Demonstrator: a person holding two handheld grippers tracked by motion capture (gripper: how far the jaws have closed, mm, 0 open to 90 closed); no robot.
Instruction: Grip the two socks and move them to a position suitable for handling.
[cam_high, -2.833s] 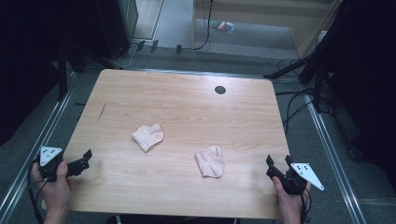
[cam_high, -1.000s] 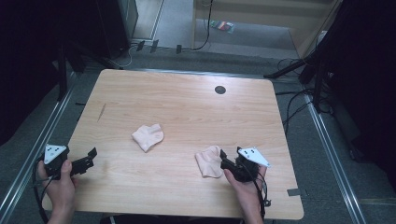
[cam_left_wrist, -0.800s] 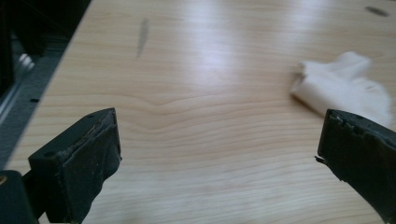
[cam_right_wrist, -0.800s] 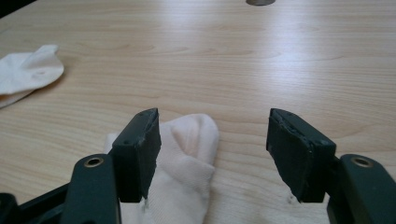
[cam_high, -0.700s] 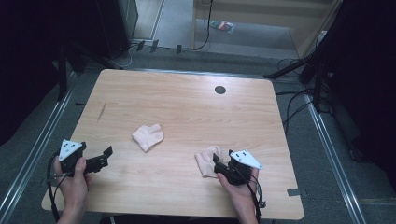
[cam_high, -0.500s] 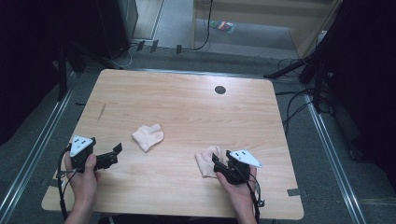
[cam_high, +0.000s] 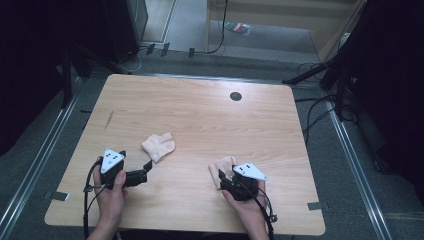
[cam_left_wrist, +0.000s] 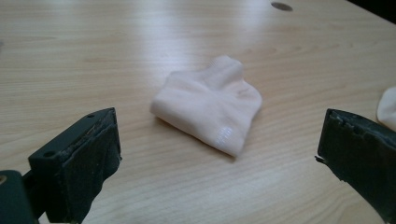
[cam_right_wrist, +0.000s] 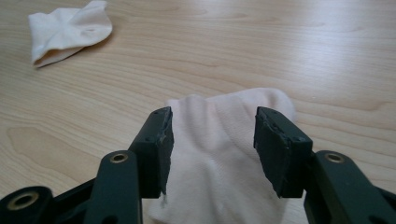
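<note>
Straddling the near sock on the worktop, my right claw has just been closing, pads not yet pinching fabric. My left claw gapes wide, aimed at the other sock lying just ahead, ready to pick it up.

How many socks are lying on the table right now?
2. One sock lies left of the table's centre, just ahead of the open left gripper. The other sock lies nearer the front edge, between the closing jaws of the right gripper. None looks hidden.
</note>
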